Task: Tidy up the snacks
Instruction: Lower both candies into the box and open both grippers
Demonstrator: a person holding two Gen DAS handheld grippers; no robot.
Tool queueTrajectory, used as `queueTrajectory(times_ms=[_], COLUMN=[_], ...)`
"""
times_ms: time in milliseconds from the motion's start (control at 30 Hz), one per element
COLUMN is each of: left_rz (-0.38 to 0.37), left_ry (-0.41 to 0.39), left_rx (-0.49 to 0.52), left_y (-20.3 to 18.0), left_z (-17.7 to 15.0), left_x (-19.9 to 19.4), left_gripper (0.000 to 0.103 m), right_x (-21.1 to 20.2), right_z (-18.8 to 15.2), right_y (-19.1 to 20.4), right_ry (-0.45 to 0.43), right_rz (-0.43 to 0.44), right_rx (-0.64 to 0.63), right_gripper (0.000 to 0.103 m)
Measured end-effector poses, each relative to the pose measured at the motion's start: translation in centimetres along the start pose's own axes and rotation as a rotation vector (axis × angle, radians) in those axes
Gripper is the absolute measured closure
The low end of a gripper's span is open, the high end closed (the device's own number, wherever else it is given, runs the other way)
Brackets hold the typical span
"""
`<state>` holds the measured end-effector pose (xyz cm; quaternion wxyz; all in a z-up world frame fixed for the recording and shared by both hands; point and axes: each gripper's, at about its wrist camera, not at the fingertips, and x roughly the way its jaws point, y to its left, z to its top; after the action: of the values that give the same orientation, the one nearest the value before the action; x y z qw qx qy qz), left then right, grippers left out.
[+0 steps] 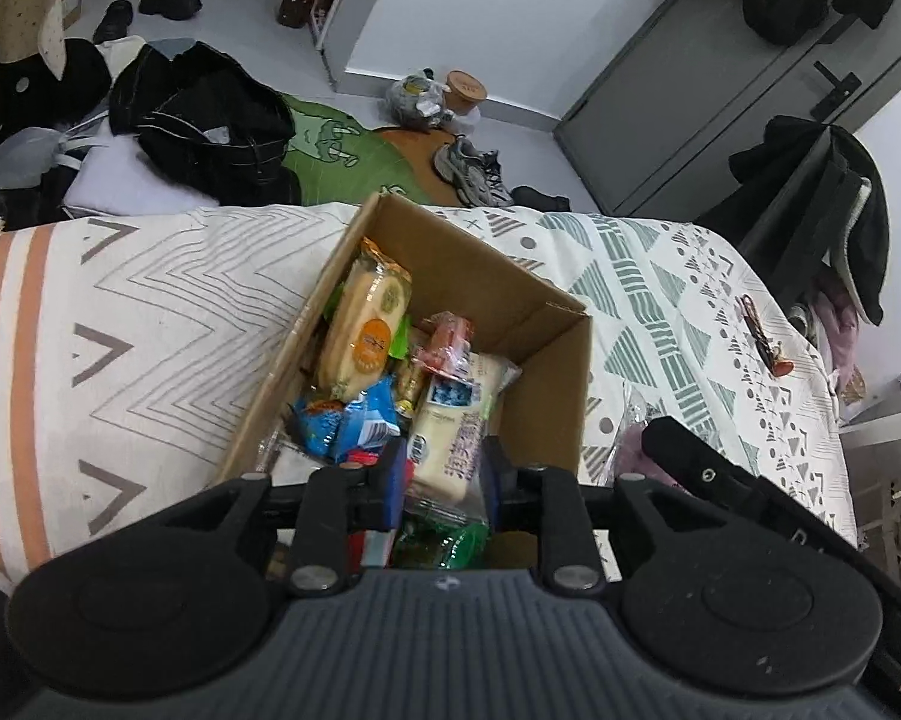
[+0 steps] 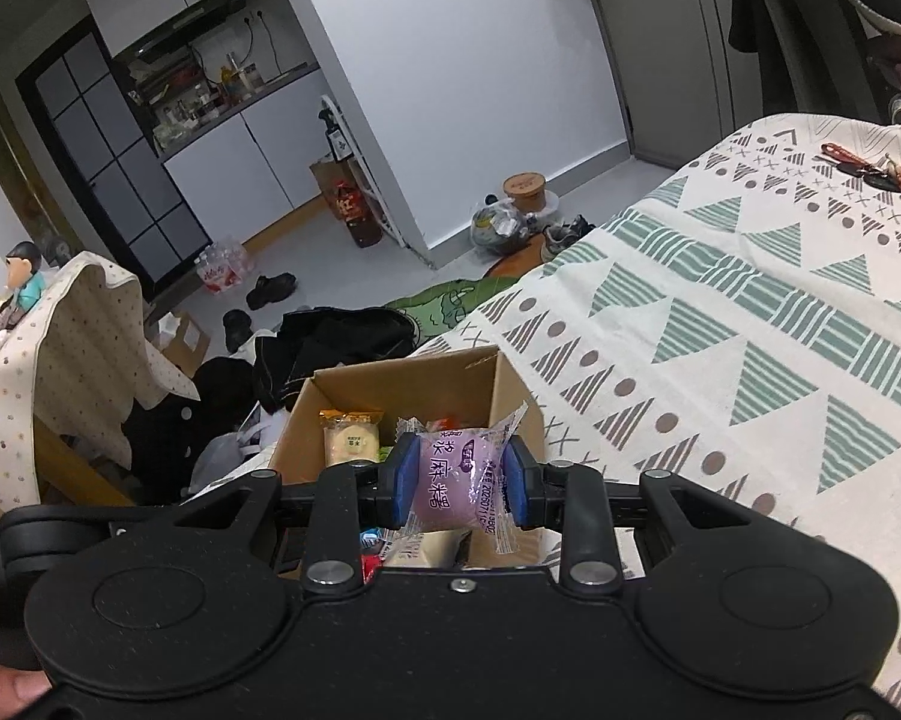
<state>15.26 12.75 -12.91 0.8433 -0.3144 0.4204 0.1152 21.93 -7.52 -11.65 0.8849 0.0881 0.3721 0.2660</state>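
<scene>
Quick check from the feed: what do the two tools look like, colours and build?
Both tools are matte black, with two round discs, metal pivot pins and bright blue finger pads. The left tool has a ribbed dark grey centre plate; the right tool has a smooth black plate with one screw. No cables or sleeves show.

This is a lived-in home, a small studio flat where bed and kitchen share one room. A bed (image 2: 750, 312) with a patterned cover of green and grey triangles fills the near side, a set of keys (image 2: 870, 171) lying near its far edge. Clothes (image 1: 204, 120) are heaped on the floor beside a green cartoon rug (image 1: 324, 144), and shoes (image 1: 171, 2) and sneakers (image 1: 471, 171) lie loose on the grey floor. Beyond, a kitchenette (image 2: 210, 90) has white cabinets and a cluttered counter. A pack of bottled water (image 2: 222, 267) stands by a dark glazed door (image 2: 114, 168), and coats (image 1: 822, 198) hang beside a grey door (image 1: 720, 84).
</scene>
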Motion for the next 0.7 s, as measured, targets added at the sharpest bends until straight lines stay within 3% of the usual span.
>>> queueTrajectory(times_ms=[400, 500, 700], left_rz=[0.003, 0.017, 0.036], left_ry=[-0.041, -0.048, -0.072], left_rx=[-0.019, -0.018, 0.001], left_y=[1.1, 1.2, 0.7], left_z=[1.7, 1.8, 2.0], left_x=[-1.9, -2.4, -3.8], left_gripper=[0.075, 0.062, 0.040], right_x=[0.2, 0.0, -1.9], right_z=[-0.4, -0.6, -0.2], right_y=[2.2, 2.7, 2.4], right_ry=[0.043, 0.071, 0.036], right_rz=[0.041, 0.059, 0.048], right_rx=[-0.014, -0.012, 0.015], right_gripper=[0.073, 0.070, 0.067])
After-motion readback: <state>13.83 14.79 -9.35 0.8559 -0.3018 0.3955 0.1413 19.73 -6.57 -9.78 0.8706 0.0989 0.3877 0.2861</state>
